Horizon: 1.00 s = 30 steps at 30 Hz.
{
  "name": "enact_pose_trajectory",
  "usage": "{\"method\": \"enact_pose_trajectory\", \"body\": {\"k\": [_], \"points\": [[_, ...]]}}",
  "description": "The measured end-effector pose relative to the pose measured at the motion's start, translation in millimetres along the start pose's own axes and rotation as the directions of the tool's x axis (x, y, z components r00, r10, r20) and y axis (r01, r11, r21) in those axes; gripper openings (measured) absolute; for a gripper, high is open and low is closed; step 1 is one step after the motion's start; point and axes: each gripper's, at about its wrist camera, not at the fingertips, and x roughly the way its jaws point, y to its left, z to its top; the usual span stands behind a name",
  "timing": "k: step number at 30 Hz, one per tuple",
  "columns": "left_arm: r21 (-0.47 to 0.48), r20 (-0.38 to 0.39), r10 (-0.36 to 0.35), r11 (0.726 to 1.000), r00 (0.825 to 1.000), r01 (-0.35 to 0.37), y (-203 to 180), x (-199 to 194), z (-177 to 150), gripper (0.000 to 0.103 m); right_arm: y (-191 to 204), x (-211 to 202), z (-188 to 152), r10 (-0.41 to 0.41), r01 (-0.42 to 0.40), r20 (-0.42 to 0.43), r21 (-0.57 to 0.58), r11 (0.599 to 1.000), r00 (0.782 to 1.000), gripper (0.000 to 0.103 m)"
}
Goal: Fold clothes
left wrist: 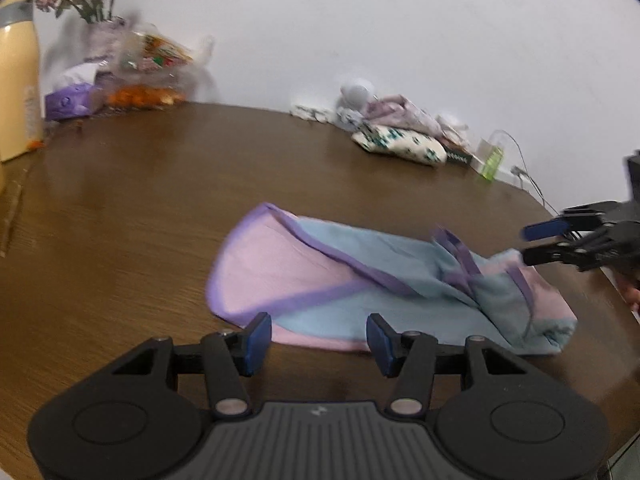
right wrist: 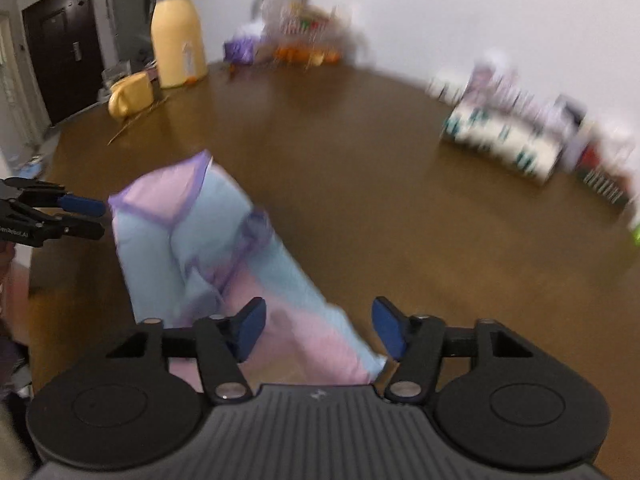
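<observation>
We are reading one partial print only: white letters, roughly "enRobot.AI", its start cut off by the frame edge, on the black body of the left gripper [right wrist: 102, 218] at nine o'clock in the right wrist view. A small pale logo mark is showing at six o'clock on the ribbed housing in both wrist views, too small to read. The label on the yellow flask [right wrist: 177, 34] at eleven o'clock is blurring past legibility.
</observation>
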Motion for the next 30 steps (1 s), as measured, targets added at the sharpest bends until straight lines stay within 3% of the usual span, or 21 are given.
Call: {"method": "enact_pose_trajectory", "body": {"k": [2,4,10,12,14,16,18,19,20,22,23,25,28,30], "points": [[0.020,-0.011,0.021,1.000,1.000,-0.021,-8.3,7.3,-1.2,0.053,-5.1,11.3,-6.4,0.011,-0.011,-0.012,0.041,0.999,1.000,0.045],[0.057,-0.012,0.057,0.997,0.998,-0.057,-13.3,14.1,-0.1,0.053,-5.8,18.1,-14.2,0.002,-0.001,-0.005,0.071,0.997,1.000,0.027],[0.137,-0.020,0.094,0.986,0.995,-0.090,-25.6,32.5,12.9,0.049,14.3,2.0,-43.6,-0.162,0.161,-0.003,0.134,0.978,0.987,0.015],[0.141,-0.005,0.052,0.989,0.999,-0.051,-33.5,32.4,16.5,0.051,25.4,-15.0,-60.6,-0.263,0.265,-0.037,0.192,0.945,0.964,0.015],[0.151,-0.011,-0.006,0.988,1.000,0.007,-45.2,33.3,17.6,0.051,48.3,-33.2,-80.1,-0.368,0.375,-0.074,0.223,0.900,0.927,0.015],[0.159,-0.033,-0.095,0.982,0.995,0.099,-60.0,33.0,16.9,0.051,74.9,-50.7,-99.4,-0.413,0.427,-0.110,0.258,0.867,0.904,0.015],[0.151,-0.075,-0.259,0.952,0.963,0.268,-77.0,29.1,14.7,0.051,94.2,-67.4,-113.5,-0.384,0.406,-0.132,0.321,0.856,0.914,0.017],[0.143,-0.097,-0.345,0.924,0.934,0.356,-85.7,26.8,13.5,0.052,99.2,-75.7,-117.4,-0.353,0.371,-0.117,0.351,0.860,0.928,0.018],[0.139,-0.120,-0.432,0.884,0.894,0.446,-95.4,24.2,11.8,0.053,103.9,-84.0,-121.1,-0.321,0.334,-0.099,0.380,0.863,0.942,0.019],[0.167,-0.159,-0.562,0.795,0.812,0.583,-117.5,18.2,5.3,0.059,107.2,-103.5,-120.0,-0.317,0.297,-0.003,0.356,0.886,0.948,0.030],[0.208,-0.177,-0.569,0.776,0.803,0.595,-129.4,16.4,0.0,0.065,108.7,-113.3,-119.4,-0.314,0.281,0.046,0.342,0.897,0.948,0.034],[0.306,-0.205,-0.525,0.768,0.826,0.563,-151.4,14.3,-11.0,0.065,104.2,-120.6,-114.1,-0.323,0.287,0.103,0.266,0.920,0.941,0.043],[0.368,-0.224,-0.432,0.792,0.874,0.486,-161.1,23.1,-16.6,0.064,91.9,-106.4,-106.3,-0.252,0.233,0.106,0.163,0.959,0.962,0.043],[0.400,-0.232,-0.365,0.809,0.902,0.430,-164.7,30.4,-19.1,0.042,85.4,-87.9,-102.4,-0.197,0.190,0.065,0.106,0.976,0.978,0.043]]}}
